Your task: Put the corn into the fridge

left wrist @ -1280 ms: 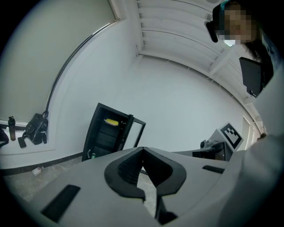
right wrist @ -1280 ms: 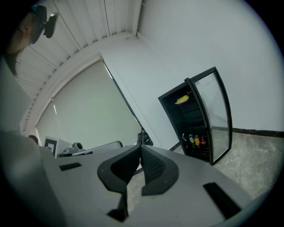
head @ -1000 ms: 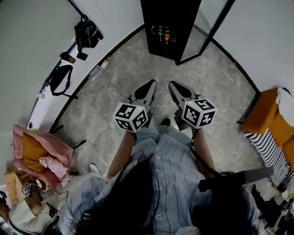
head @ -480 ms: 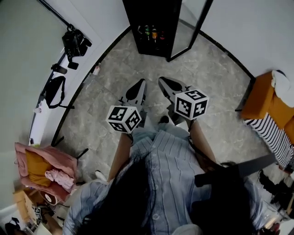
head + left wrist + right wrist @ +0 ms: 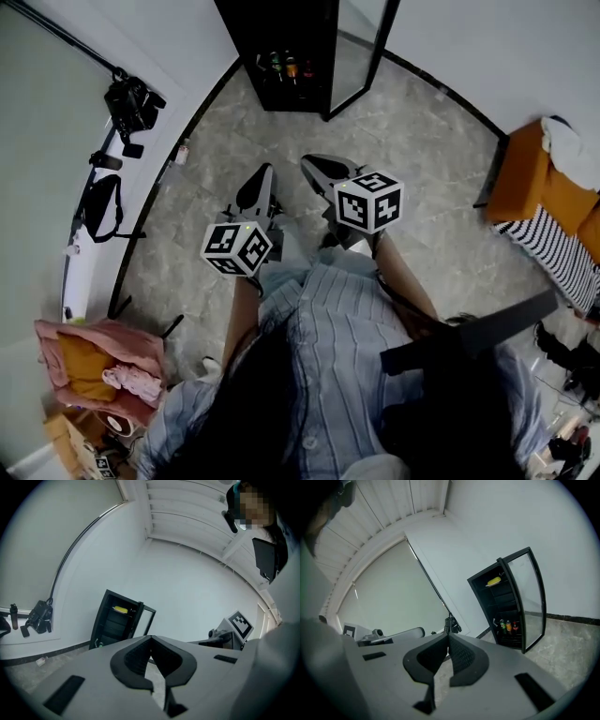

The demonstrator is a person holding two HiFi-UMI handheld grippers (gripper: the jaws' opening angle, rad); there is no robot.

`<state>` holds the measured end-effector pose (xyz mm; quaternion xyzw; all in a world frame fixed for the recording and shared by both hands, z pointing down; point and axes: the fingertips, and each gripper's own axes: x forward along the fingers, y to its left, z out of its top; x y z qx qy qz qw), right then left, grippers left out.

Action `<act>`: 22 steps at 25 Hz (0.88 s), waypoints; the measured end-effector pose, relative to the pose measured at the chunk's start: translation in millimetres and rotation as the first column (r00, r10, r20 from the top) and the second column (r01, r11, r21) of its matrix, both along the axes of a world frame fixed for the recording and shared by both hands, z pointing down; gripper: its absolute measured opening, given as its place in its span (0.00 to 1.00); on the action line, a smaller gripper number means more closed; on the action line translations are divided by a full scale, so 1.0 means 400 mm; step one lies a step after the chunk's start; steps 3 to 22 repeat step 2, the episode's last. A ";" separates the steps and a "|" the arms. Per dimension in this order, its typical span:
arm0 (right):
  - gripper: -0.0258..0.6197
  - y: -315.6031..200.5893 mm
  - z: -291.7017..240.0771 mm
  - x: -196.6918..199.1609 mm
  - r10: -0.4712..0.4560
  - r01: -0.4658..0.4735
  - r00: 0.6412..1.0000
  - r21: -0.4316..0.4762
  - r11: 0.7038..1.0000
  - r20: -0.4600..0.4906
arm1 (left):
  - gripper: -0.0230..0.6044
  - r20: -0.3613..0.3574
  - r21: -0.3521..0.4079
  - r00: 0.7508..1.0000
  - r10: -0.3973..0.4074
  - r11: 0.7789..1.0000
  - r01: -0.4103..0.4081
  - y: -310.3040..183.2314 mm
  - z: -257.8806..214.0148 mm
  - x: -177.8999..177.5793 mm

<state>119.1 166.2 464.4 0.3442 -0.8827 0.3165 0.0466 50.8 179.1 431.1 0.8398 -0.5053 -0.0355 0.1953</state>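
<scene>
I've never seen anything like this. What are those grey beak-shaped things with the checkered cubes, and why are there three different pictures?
There is no robot here. A person stands on a stone floor and holds a grasping tool in each hand. The top-down picture comes from a camera on the person's head. It shows the left tool and the right tool, each carrying a cube with square markers. The other two pictures come from cameras that ride on the tools and look along their jaws. Both tools are closed and hold nothing. Ahead stands a black fridge with its glass door open. It has bottles on the bottom shelf and a yellow thing, probably the corn, on an upper shelf.
</scene>
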 end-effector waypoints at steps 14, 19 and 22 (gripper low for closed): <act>0.07 -0.007 0.001 -0.005 -0.001 0.001 1.000 -0.001 1.000 0.001 | 0.05 0.003 -0.003 1.000 -0.009 1.000 0.009 -0.006 0.003 -0.013; 0.07 -0.007 0.001 -0.005 -0.001 0.001 1.000 -0.001 1.000 0.001 | 0.05 0.003 -0.003 1.000 -0.009 1.000 0.009 -0.006 0.003 -0.013; 0.07 -0.007 0.001 -0.005 -0.001 0.001 1.000 -0.001 1.000 0.001 | 0.05 0.003 -0.003 1.000 -0.009 1.000 0.009 -0.006 0.003 -0.013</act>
